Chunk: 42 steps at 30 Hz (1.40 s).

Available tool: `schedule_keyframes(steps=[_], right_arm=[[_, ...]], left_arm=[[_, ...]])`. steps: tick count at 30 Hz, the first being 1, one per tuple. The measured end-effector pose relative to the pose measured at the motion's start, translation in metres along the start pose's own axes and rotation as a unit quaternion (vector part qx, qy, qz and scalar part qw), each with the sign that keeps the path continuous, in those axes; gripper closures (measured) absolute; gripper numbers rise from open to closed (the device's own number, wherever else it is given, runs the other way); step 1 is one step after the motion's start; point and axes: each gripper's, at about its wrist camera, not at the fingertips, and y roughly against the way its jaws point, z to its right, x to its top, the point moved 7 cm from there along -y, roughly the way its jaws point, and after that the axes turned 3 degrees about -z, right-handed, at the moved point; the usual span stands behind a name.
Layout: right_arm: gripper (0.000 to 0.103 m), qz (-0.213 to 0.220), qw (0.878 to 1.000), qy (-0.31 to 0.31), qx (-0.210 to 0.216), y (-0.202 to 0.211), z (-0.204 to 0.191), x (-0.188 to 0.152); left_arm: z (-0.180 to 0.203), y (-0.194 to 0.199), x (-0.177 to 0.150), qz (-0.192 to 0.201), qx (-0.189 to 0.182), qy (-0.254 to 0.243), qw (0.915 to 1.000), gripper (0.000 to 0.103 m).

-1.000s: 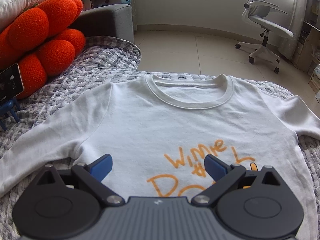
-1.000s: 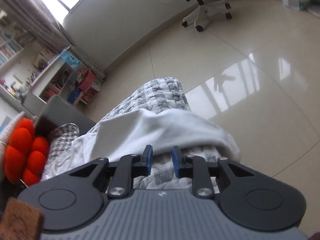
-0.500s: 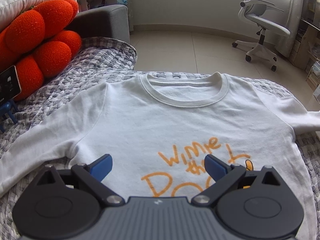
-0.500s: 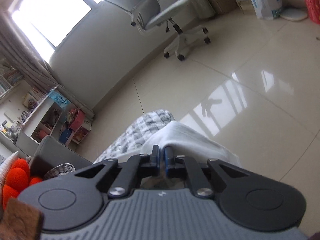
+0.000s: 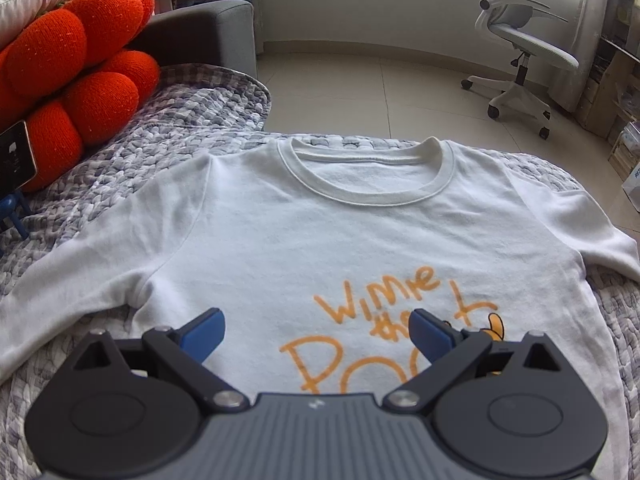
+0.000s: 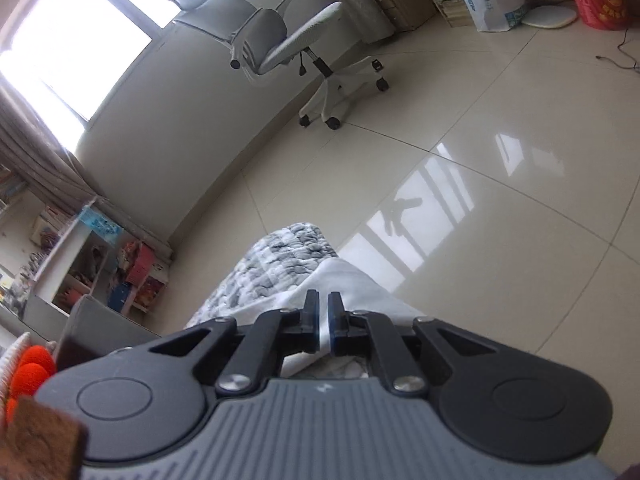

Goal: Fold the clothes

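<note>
Soft cloth below, hard matt plastic above.
The shirt (image 5: 304,240) is smooth white knit cotton with a ribbed collar and flat orange print; its sleeve (image 6: 352,284) looks equally matt. Under it the blanket (image 5: 192,152) is chunky, rough grey-white weave. The cushion (image 5: 76,68) is fuzzy orange knit. The left gripper (image 5: 316,330) has matt black plastic arms, a ribbed grey body, shiny metal pivot screws and blue rubbery fingers (image 5: 202,332); the right gripper (image 6: 324,320) is built alike. The floor (image 6: 500,152) is glossy, mirror-like tile. The chair (image 6: 280,48) has grey mesh cloth on a smooth white plastic base.
</note>
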Motion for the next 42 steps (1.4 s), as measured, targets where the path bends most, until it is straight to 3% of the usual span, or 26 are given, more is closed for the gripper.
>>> schedule_keyframes(steps=[2, 3, 5, 7, 8, 9, 14, 15, 16, 17, 20, 23, 26, 29, 31, 34, 38, 41, 42], right_arm=[[0.094, -0.01, 1.0, 0.006, 0.004, -0.005, 0.003, -0.001], [0.087, -0.021, 1.0, 0.004, 0.01, -0.008, 0.004, -0.002], [0.086, -0.062, 0.997, -0.017, 0.039, -0.019, 0.001, -0.007], [0.082, -0.071, 0.996, -0.043, 0.042, -0.025, 0.003, -0.008], [0.065, -0.073, 0.995, -0.057, 0.041, -0.028, 0.004, -0.008], [0.056, -0.075, 0.994, -0.07, 0.041, -0.031, 0.006, -0.008], [0.054, -0.057, 0.988, -0.136, 0.056, -0.04, 0.011, 0.002], [0.063, -0.052, 0.989, -0.13, 0.05, -0.041, 0.01, 0.003], [0.073, -0.044, 0.992, -0.109, 0.034, -0.041, 0.008, 0.005], [0.089, -0.035, 0.996, -0.084, 0.015, -0.039, 0.006, 0.006], [0.096, 0.005, 0.999, -0.044, -0.008, -0.028, 0.001, 0.009], [0.096, 0.031, 0.999, 0.0, -0.026, -0.023, -0.007, 0.01], [0.096, 0.017, 0.996, 0.066, -0.066, -0.034, -0.011, 0.001], [0.096, -0.016, 0.994, 0.069, -0.081, -0.042, -0.005, -0.005], [0.093, 0.0, 0.991, 0.106, -0.078, -0.027, -0.017, -0.009], [0.086, 0.018, 0.979, 0.19, -0.071, -0.011, -0.049, -0.02], [0.084, 0.014, 0.955, 0.297, -0.014, 0.001, -0.096, -0.043], [0.078, 0.056, 0.942, 0.331, -0.016, 0.014, -0.119, -0.043], [0.075, 0.051, 0.94, 0.338, -0.003, 0.012, -0.124, -0.045]], left_arm=[[0.002, 0.0, 0.0, 0.0, -0.004, -0.002, 1.0, 0.004], [0.004, 0.001, 0.0, 0.0, -0.005, -0.004, 1.0, 0.004], [0.005, 0.002, 0.0, 0.002, -0.006, -0.006, 1.0, 0.004], [0.004, 0.001, 0.0, 0.0, -0.006, -0.004, 1.0, 0.004], [0.003, 0.001, 0.0, -0.001, -0.006, -0.001, 1.0, 0.004], [0.002, 0.001, -0.001, -0.002, -0.006, 0.001, 1.0, 0.004], [0.003, 0.001, -0.001, -0.003, -0.01, 0.001, 0.9999, 0.004], [0.003, 0.001, -0.001, -0.003, -0.009, 0.0, 1.0, 0.004], [0.003, 0.0, -0.001, -0.004, -0.008, 0.001, 1.0, 0.004], [0.002, -0.001, -0.001, -0.006, -0.008, 0.002, 0.9999, 0.004], [-0.002, -0.003, -0.002, -0.011, -0.001, 0.006, 0.9999, 0.004], [-0.012, -0.007, -0.002, -0.017, 0.009, 0.019, 0.9996, 0.004], [-0.024, -0.009, -0.001, -0.02, 0.01, 0.036, 0.9991, 0.004], [-0.043, -0.004, 0.002, -0.005, 0.024, 0.053, 0.9983, 0.004], [-0.058, 0.002, 0.006, 0.012, 0.039, 0.063, 0.9972, 0.004], [-0.082, -0.001, 0.007, 0.011, 0.046, 0.087, 0.995, 0.004], [-0.104, -0.012, 0.002, -0.013, 0.032, 0.129, 0.9911, 0.004], [-0.107, -0.015, 0.001, -0.017, 0.031, 0.129, 0.991, 0.004], [-0.108, -0.015, 0.0, -0.017, 0.032, 0.128, 0.9911, 0.004]])
